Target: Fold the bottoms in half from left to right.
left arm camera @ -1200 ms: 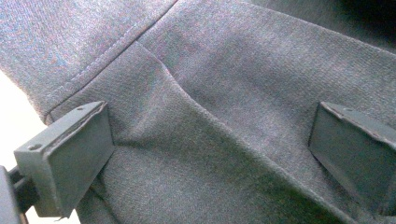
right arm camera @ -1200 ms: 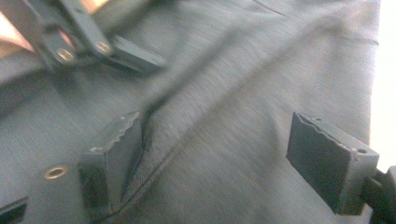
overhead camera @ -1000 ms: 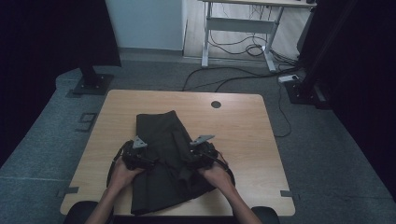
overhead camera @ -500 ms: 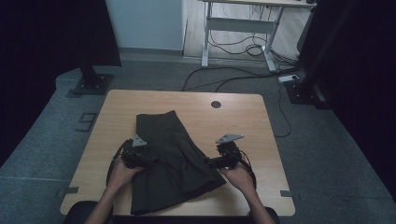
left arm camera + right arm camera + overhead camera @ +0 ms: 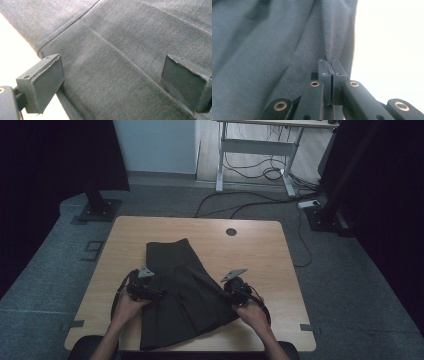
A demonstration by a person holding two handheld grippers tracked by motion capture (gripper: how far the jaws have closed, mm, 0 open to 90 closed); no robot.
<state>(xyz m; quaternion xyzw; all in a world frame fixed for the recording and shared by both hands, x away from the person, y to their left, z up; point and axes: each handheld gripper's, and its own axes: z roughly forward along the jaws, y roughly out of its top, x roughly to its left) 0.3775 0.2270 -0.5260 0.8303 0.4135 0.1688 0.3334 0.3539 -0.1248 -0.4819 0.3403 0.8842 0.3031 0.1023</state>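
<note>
A dim room with grey carpet, a white-framed desk (image 5: pixel 260 145) at the top of the frame and cables trailing across the floor surrounds a pale wooden bench (image 5: pixel 260 255) in the centre. On it lies a dark grey pleated skirt (image 5: pixel 180 290), its waistband toward the upper middle of the frame and its flared hem spreading to the lower edge near the person, so its long axis runs from top to bottom with a slight lean. The left tongs (image 5: pixel 152 293), at the skirt's left border in the high view, stand wide open over the cloth; in the left gripper view the two pads (image 5: pixel 45 82) sit well apart with flat fabric between them and nothing pinched. The right tongs (image 5: pixel 227 292), at the skirt's right border, have just been closing and are now pinched tight on a ridge of cloth at that edge, as the right gripper view (image 5: pixel 329 67) shows. The right hand (image 5: pixel 252 315) looks the readier to act: with the edge held and the bulk of the skirt lying to the left of it, any fold or pull would likely carry the fabric across toward the open left tongs.
</note>
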